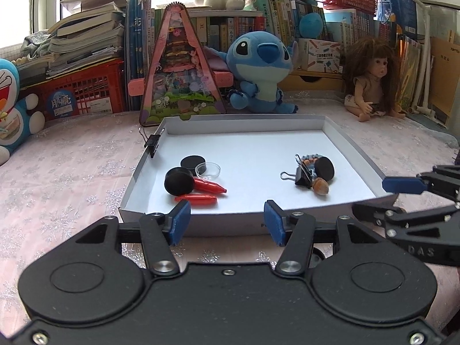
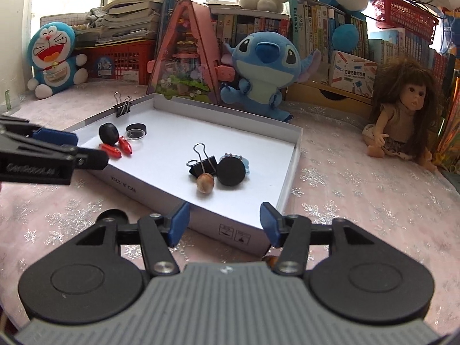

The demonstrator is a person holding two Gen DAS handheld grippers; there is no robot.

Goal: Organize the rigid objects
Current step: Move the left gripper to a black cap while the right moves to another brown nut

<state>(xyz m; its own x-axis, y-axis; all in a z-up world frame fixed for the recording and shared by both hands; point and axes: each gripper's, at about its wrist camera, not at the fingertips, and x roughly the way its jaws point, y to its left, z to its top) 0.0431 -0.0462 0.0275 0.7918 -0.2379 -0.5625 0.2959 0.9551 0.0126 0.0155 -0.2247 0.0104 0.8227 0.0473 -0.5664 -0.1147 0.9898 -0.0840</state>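
Both grippers, left (image 1: 227, 221) and right (image 2: 224, 224), hold empty parted jaws before the tray (image 1: 247, 123) (plush toys behind).

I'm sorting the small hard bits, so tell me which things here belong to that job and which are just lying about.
Job: white tray, black discs, red crayons, clear dish, binder clips, acorn.
Lying about: Stitch plush, doll, books, red basket.

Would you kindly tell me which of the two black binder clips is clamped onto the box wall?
The binder clip on the box's far left wall, wire handles sticking up. The other clip lies loose on the box floor beside the acorn.
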